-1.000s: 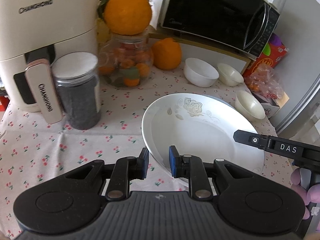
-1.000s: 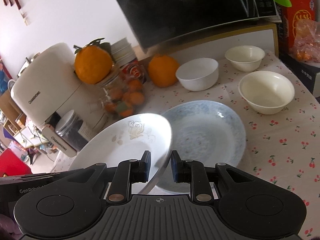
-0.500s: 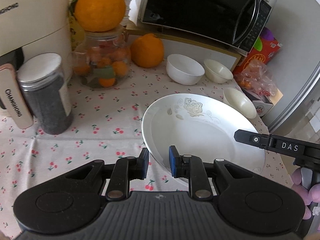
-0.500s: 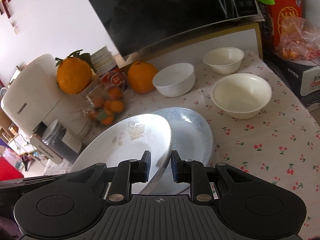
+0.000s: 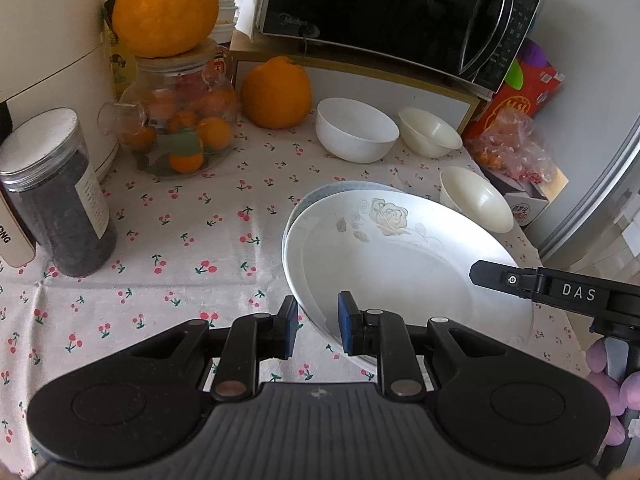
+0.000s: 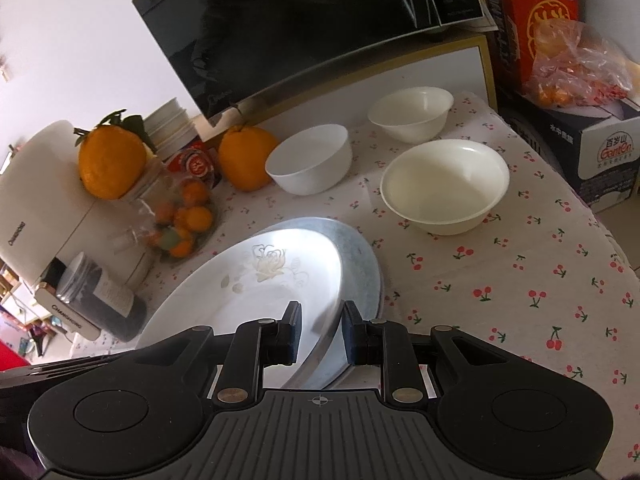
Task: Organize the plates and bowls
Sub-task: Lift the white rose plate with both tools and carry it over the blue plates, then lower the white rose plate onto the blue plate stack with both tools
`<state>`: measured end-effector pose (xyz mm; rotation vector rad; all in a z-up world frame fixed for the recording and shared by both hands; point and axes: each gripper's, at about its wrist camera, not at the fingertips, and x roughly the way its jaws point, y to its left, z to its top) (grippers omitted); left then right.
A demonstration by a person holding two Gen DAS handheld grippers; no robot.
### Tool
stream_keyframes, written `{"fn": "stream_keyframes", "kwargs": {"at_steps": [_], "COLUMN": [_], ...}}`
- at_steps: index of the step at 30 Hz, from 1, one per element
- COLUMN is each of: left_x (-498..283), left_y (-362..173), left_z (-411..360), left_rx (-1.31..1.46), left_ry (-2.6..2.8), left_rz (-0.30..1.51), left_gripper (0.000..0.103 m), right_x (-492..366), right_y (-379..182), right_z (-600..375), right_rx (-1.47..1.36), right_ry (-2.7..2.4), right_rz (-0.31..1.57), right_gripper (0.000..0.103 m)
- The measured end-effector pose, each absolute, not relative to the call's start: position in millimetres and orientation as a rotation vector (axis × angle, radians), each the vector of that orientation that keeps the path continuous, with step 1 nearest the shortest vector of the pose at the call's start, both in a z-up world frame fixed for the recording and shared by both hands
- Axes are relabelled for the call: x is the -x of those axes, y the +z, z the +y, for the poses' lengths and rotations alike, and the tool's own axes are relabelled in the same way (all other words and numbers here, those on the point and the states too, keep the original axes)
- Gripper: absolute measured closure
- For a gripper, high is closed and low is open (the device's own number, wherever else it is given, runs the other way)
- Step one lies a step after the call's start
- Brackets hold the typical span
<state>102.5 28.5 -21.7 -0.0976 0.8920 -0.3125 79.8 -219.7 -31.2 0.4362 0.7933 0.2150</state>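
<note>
A black microwave (image 5: 384,12) occupied the upper centre of the frame. A large orange (image 5: 164,8) sat atop a glass jar of small oranges (image 5: 180,128) at upper left; a dark-filled canister (image 5: 56,196) stood at left on the cherry-print tablecloth (image 5: 192,240).

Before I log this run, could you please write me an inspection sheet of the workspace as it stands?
Surface: cherry-print tablecloth, lightly creased.
Job's things: rose plate held over blue plate; three bowls, white bowl, far cream bowl, near cream bowl, all separate.
Clutter: fruit jar with an orange on its lid, loose orange, dark jar.
Grippers: left gripper and right gripper each with fingers on either side of the rose plate's rim.
Cables: nothing seen.
Surroundings: microwave, air fryer, red box.
</note>
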Motion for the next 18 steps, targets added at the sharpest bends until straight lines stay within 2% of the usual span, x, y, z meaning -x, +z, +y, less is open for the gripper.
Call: {"fn": "stream_keyframes", "kwargs": {"at_steps": [18], "left_x": [-110.5], "left_y": [-33.3], "left_z": [14.7], "left_rx": [0.034], "left_ry": [-0.294], "left_rz": [0.911], "left_gripper": [0.084], "right_x": [-85.9], "right_y": [-38.4], "right_z": [-214.4], "right_rx": [-0.367], "right_ry": [0.168], "right_rz": [0.826], "right_gripper": [0.081]}}
